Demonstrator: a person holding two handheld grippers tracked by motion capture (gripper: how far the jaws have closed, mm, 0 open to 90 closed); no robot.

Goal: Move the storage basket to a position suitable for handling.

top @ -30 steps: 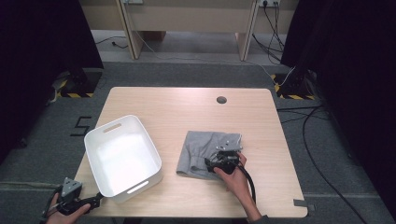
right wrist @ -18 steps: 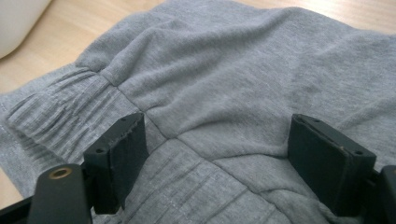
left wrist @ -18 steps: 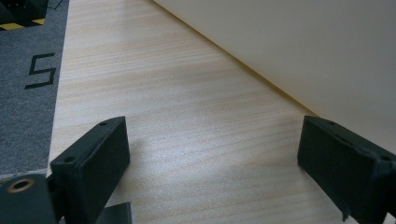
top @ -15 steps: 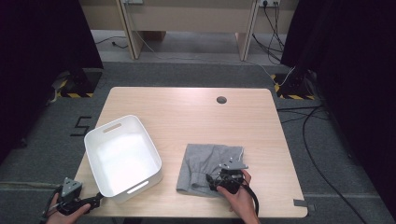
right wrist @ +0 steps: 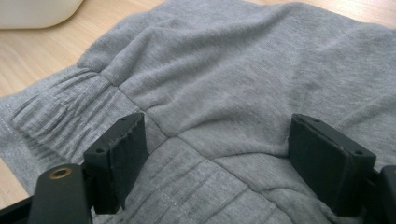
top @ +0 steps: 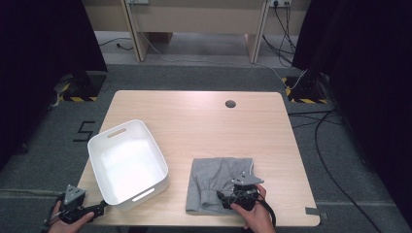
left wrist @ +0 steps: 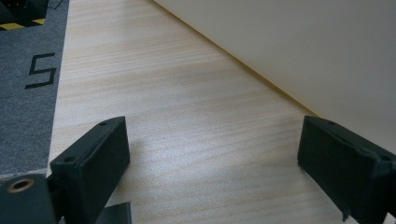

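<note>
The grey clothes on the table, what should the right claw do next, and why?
Probably close on the cloth. The right claw hovers open right over the grey garment, its jaws wide on either side of a raised fold near the ribbed waistband. Nothing is pinched yet, so closing would grab it, perhaps to lift toward the white tub.

Count on the table [top: 194, 121]: 1 white tub [top: 127, 162], near the front-left corner. 1 grey garment [top: 218, 182], near the front edge, right of centre; looks like a single piece with a ribbed band, though it's folded so I can't rule out a second layer. 1 round hole [top: 231, 104] in the tabletop, toward the back edge. 2 grippers: left gripper [top: 99, 209] at the front-left corner, right gripper [top: 228, 198] on the garment. 2 hands, one per gripper. 2 black jaws on each gripper.
</note>
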